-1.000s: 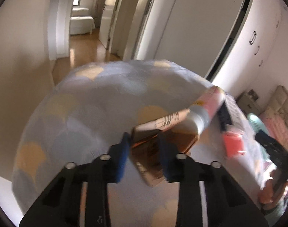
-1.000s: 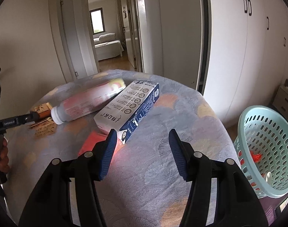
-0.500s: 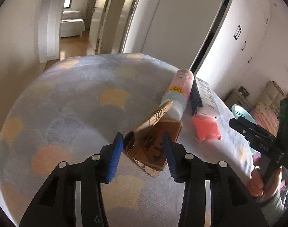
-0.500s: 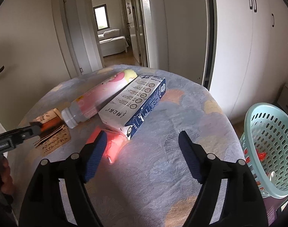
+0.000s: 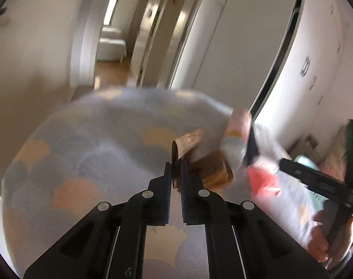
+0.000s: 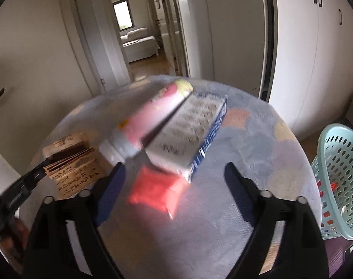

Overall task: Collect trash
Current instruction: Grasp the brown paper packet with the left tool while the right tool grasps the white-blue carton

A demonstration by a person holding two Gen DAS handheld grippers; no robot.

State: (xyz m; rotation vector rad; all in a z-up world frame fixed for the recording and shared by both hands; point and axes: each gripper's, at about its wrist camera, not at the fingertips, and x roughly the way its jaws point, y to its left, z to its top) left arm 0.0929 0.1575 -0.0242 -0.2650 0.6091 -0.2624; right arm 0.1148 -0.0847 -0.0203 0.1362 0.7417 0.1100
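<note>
A brown printed paper bag [image 5: 213, 172] lies on the round table beside a pink bottle [image 5: 236, 127]. My left gripper [image 5: 175, 165] is closing tight, its pads pinching the bag's folded edge. In the right wrist view, that bag [image 6: 72, 162] sits at the left with the left gripper [image 6: 40, 173] on it. My right gripper [image 6: 174, 169] is opening wide just above the cloth. A red packet [image 6: 158, 190] lies between its fingers, untouched. Behind the packet are the pink bottle [image 6: 153, 121] and a white and blue carton [image 6: 190, 137].
A pale patterned cloth [image 6: 257, 139] covers the table. A light blue slotted basket [image 6: 339, 181] holding a few bits stands off the table's right edge. White cupboard doors lie behind, and an open doorway leads into a hall. A hand [image 5: 320, 239] holds the right gripper.
My left jaws have closed on the paper bag's folded edge. The right jaws have spread wide and moved in over the red packet.
</note>
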